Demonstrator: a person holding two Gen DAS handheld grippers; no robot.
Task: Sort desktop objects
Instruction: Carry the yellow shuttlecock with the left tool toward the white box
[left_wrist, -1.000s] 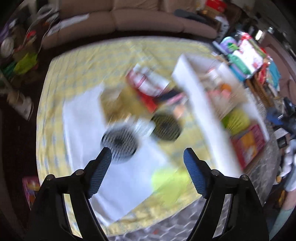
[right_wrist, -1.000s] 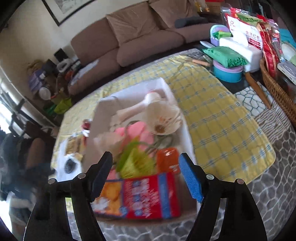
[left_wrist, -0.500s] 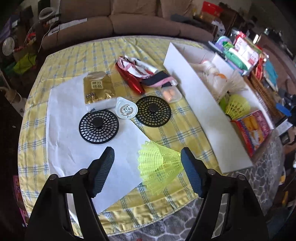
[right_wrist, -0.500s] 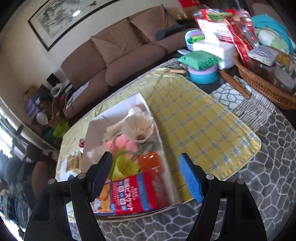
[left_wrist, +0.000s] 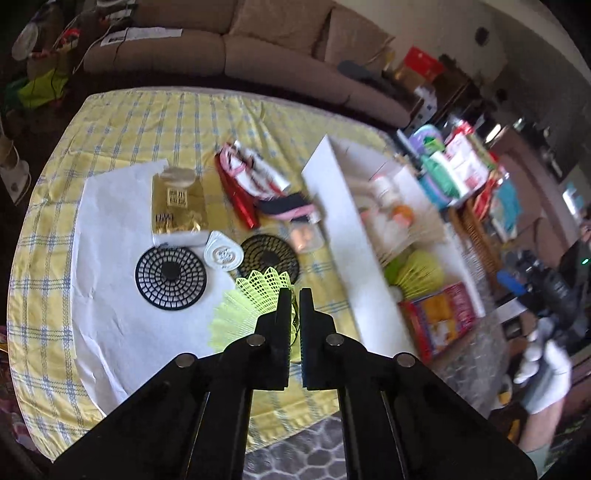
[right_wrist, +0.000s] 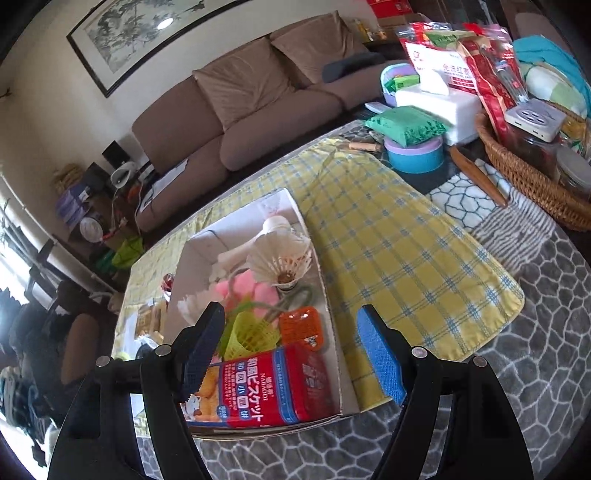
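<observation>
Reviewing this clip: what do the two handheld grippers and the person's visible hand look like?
Both grippers, left and right, are black angular linkages with silver pivot pins. The right's pads are ribbed blue. The hand wears a white glove.

Neon-yellow plastic-mesh shuttlecock (left_wrist: 258, 295): pinched between the closed jaws of the left tool (left_wrist: 294, 295), skirt fanned toward the far side, over the white paper sheet (left_wrist: 107, 295) on the yellow checked surface (left_wrist: 110, 122).

On the sheet: gold foil packet (left_wrist: 177, 206), flat; black round plastic grid disc (left_wrist: 170, 277), flat; white teardrop-shaped pod (left_wrist: 222, 254), touching a second black grid disc (left_wrist: 269, 256) (partly off the sheet).

Beyond: red-and-white wrappers (left_wrist: 247, 181), black-and-pink item (left_wrist: 290, 205), small clear tub with orange contents (left_wrist: 306, 238).

White open cardboard box (right_wrist: 328, 306) holds a white feather shuttlecock (right_wrist: 280, 258), pink soft item (right_wrist: 242, 291), another yellow shuttlecock (right_wrist: 251, 334), orange case (right_wrist: 301, 326), red biscuit box (right_wrist: 266, 387) lying flat at the near end.
</observation>
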